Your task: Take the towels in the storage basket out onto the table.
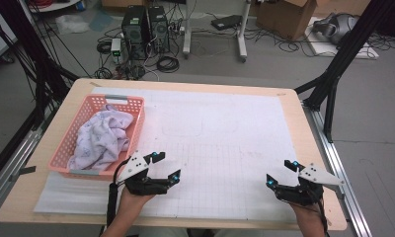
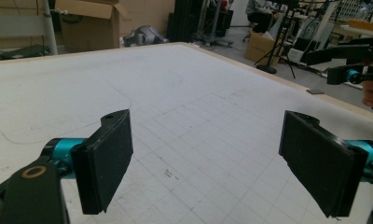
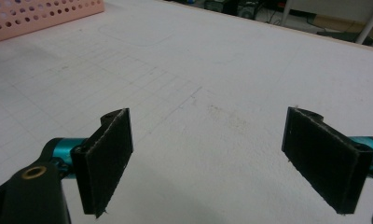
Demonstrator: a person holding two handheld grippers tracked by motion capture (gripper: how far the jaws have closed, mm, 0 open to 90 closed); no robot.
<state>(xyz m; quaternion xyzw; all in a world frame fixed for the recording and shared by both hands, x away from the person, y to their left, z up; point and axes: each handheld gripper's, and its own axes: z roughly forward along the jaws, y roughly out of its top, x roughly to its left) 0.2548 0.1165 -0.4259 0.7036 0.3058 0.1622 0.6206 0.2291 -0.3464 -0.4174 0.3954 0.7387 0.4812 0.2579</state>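
The table [image 1: 284, 106] is lying under a white gridded sheet [image 1: 225, 143] that is covering most of its top, and its near edge is being cut off in part by the bottom of the high view, as are the person's forearms. On the left side a pink basket [image 1: 72, 131] is sitting with its near right corner tucked behind the left gripper's grey plate, so that corner is not showing. In the right gripper view the basket is reaching into the far left corner of the frame, cut off by the frame edge.

Inside the basket a crumpled cloth [image 1: 99, 138] is lying, pale lilac-white with a fine print too small to read; it is bunching high toward the far right of the basket and spilling down toward the near left wall, with the folds hiding how much of it lies beneath.

The left gripper [image 1: 166, 167] is hovering just near and right of the basket, well apart from the cloth, its jaws standing wide apart and holding nothing. The right gripper [image 1: 282, 173] is hanging over the near right part of the sheet, far from the basket, jaws likewise spread wide and empty. Whether either is touching the sheet is hard to tell.
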